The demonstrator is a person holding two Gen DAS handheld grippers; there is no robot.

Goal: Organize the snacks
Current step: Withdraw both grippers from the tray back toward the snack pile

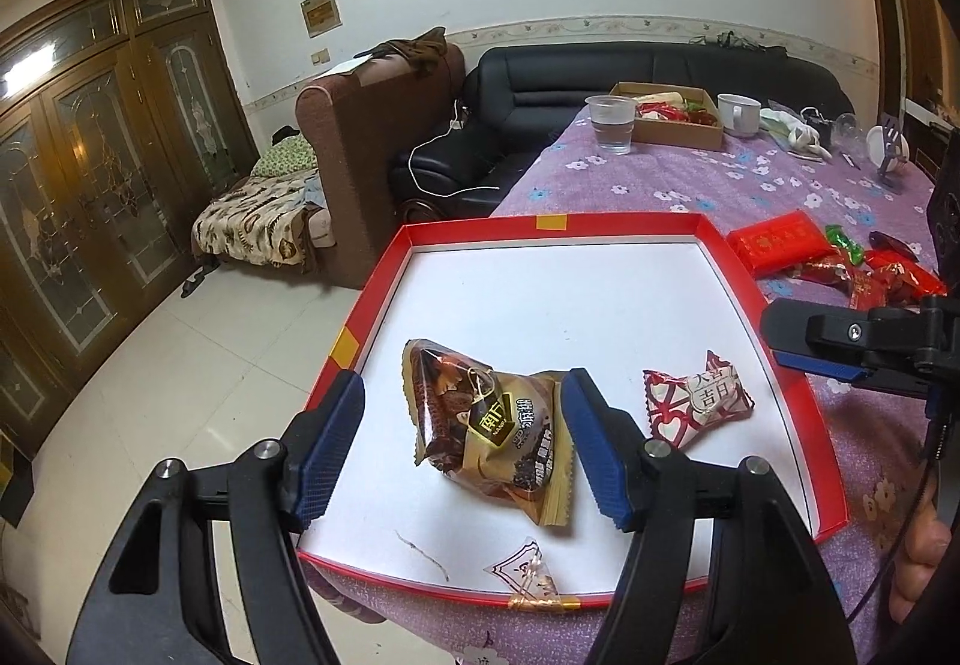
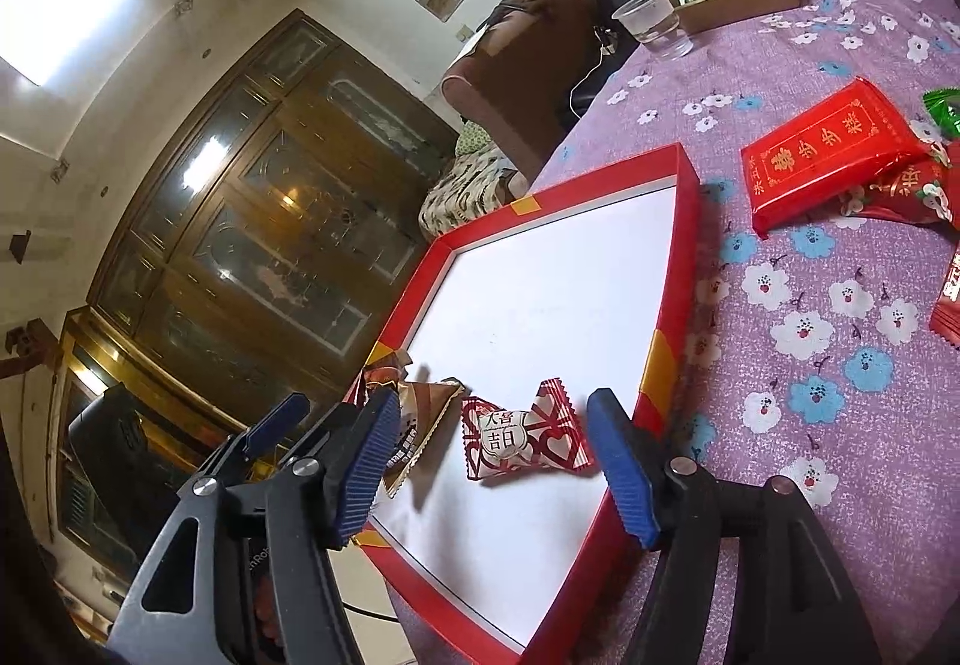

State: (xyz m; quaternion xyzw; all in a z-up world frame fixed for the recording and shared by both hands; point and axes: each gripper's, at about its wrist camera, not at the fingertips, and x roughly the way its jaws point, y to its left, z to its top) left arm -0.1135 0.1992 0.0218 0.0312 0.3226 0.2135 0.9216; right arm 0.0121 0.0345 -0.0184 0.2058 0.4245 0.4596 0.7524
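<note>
The left gripper (image 1: 462,446) is hanging over the near part of the red-rimmed tray (image 1: 774,281), its blue-padded jaws standing wide with the brown snack packet (image 1: 486,437) lying between them on the white tray floor — the right pad is sitting just beside the packet's edge, the left pad well clear, so nothing is being gripped. Just outside that right jaw the red-and-white heart candy (image 1: 696,407) is lying flat, and below the jaws, at the tray's near rim, a small clear-wrapped sweet (image 1: 531,575) is resting. In the right wrist view the right gripper (image 2: 495,461) is also standing open, the heart candy (image 2: 522,440) lying loose between its pads (touching neither), while the brown packet (image 2: 420,413) is showing just behind its left pad. Beyond the right jaw, off the tray (image 2: 684,269) on the purple flowered tablecloth (image 2: 810,305), a flat red packet (image 2: 834,155) is lying among other red and green wrapped snacks (image 2: 906,191) — well apart from both sets of jaws.
</note>
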